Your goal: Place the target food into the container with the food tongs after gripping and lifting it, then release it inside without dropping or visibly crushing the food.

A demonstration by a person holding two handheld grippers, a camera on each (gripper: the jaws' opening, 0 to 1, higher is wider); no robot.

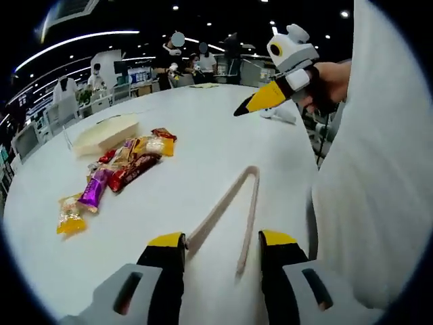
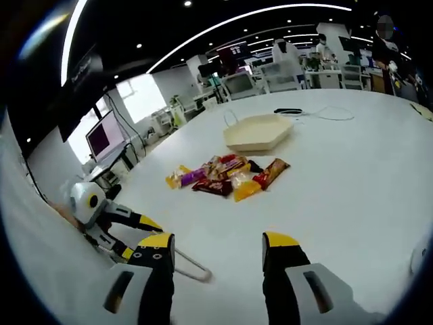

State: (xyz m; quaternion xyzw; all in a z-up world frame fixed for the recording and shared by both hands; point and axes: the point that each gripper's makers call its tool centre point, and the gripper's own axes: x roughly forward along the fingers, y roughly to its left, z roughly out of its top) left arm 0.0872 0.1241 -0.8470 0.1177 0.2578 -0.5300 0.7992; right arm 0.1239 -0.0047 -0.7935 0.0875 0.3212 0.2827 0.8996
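Left tongs (image 1: 222,242), jaws apart, straddle the near ends of the food tongs (image 1: 230,203) flat on the table (image 1: 203,122), seemingly to seize them; right tongs (image 2: 216,244) gape too, wrapped snacks (image 1: 128,166) waiting at ten o'clock beside the container (image 1: 105,135).

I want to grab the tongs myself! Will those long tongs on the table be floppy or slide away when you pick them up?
The food tongs look like two thin stiff arms joined at one end, so probably springy, not floppy. They seem light for their length. Lying flat on the smooth white table, they may well skid if nudged sideways.
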